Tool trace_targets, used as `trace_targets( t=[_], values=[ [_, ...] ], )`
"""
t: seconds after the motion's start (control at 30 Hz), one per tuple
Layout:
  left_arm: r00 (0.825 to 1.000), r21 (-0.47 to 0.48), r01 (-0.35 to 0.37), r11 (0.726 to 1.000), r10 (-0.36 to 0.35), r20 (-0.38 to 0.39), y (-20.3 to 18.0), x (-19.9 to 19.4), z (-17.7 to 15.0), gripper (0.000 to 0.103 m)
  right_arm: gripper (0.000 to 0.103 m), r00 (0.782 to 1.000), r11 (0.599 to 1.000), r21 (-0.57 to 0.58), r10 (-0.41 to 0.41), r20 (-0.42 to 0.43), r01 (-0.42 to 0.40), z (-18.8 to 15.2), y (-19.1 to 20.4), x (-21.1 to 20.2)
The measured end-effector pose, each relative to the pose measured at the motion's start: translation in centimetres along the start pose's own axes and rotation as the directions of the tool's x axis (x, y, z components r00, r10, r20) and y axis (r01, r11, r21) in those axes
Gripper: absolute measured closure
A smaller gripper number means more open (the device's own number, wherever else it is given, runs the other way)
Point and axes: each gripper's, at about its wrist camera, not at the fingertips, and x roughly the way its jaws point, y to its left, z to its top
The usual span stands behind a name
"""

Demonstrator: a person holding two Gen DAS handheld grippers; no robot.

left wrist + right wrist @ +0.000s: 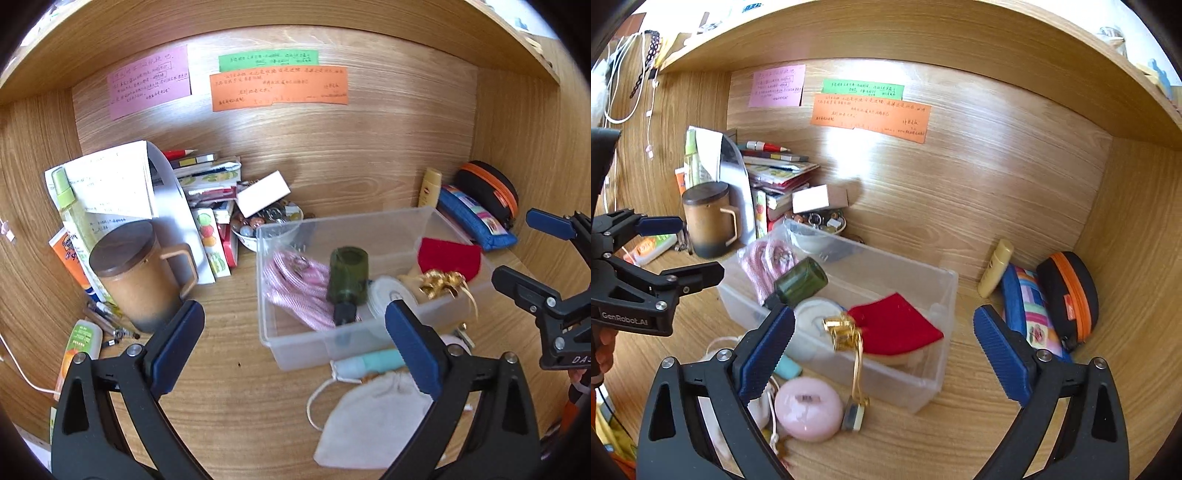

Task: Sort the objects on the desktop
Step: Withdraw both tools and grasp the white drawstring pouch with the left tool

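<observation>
Wooden desk alcove (369, 147): both grippers, left (295, 339) and right (882, 354), gape empty; next grasp should approach loose white pouch (373, 417) squarely beside clear bin (299, 347).

You get bright, even daylight in both views, with a pale glare patch on the wooden back panel (857, 155) and soft shadows under the clutter. Fisheye bending curves the shelf (295, 22) strongly, corners go black, and the pink round case (807, 410) looks slightly smeared.
</observation>
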Motion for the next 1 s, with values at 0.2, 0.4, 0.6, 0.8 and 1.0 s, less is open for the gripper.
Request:
trace_targets(
  t=[0.2, 0.4, 0.6, 0.8, 1.0],
  values=[
    [1.0, 0.007, 0.022, 1.0, -0.022, -0.015, -1.1, -0.6, -1.3, 0.003, 0.006, 1.0, 1.0, 0.0, -0.015, -0.015, 0.015, -1.5, 0.0, -1.2],
    [0.998, 0.001, 0.052, 0.999, -0.052, -0.046, -2.0, -0.6, -2.8, 0.003, 0.006, 0.999, 1.0, 0.01, -0.019, -0.043, 0.019, -3.3, 0.0, -2.0],
    [0.993, 0.001, 0.073, 0.997, -0.072, -0.093, -2.9, 0.2, -4.2, 0.003, 0.006, 0.996, 1.0, 0.003, -0.024, -0.084, 0.024, -5.0, 0.5, -2.1],
    [0.982, -0.015, 0.106, 0.994, -0.107, -0.155, -3.6, 1.4, -5.7, 0.003, 0.006, 0.991, 1.0, 0.002, -0.019, -0.131, 0.02, -6.6, 0.6, -1.9],
    [0.975, -0.01, 0.118, 0.993, -0.118, -0.19, -4.1, 2.0, -6.7, 0.003, 0.006, 0.983, 1.0, 0.008, -0.007, -0.184, 0.008, -8.3, 0.7, -1.7]
  ],
)
